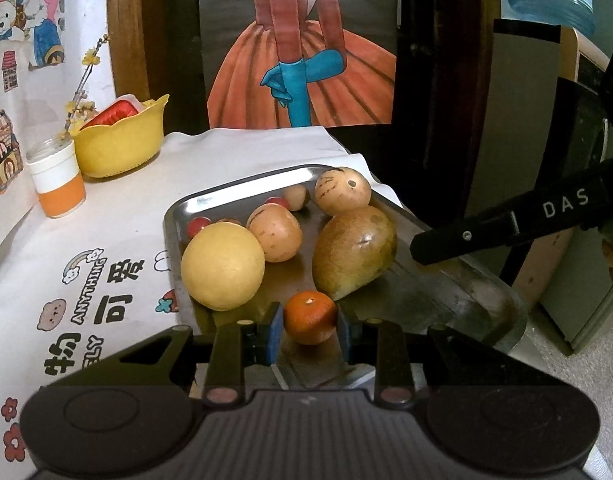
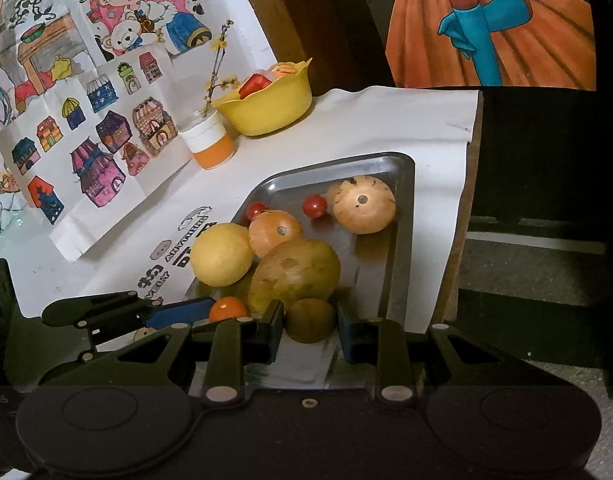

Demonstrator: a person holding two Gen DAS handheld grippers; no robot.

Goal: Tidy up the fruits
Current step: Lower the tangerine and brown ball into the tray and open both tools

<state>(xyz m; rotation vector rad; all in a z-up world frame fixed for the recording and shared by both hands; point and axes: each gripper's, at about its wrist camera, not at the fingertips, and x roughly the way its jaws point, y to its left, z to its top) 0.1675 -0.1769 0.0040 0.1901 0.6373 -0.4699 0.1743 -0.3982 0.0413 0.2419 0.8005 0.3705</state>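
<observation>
Left gripper (image 1: 309,330) jaws close on small orange (image 1: 309,317) at near end of metal tray (image 1: 178,216) on worktop, yellow ball fruit (image 1: 222,266) beside. Right gripper (image 2: 309,330) jaws close on brown-green round fruit (image 2: 309,320), same tray (image 2: 402,216), big pear-like fruit (image 2: 296,272) just behind.

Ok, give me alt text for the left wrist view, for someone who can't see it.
The left gripper closes on a small orange at the near end of a metal tray. A yellow round fruit, a green mango and smaller fruits lie behind it.

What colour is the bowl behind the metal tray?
Yellow bowl, clearest in the right wrist view.
</observation>
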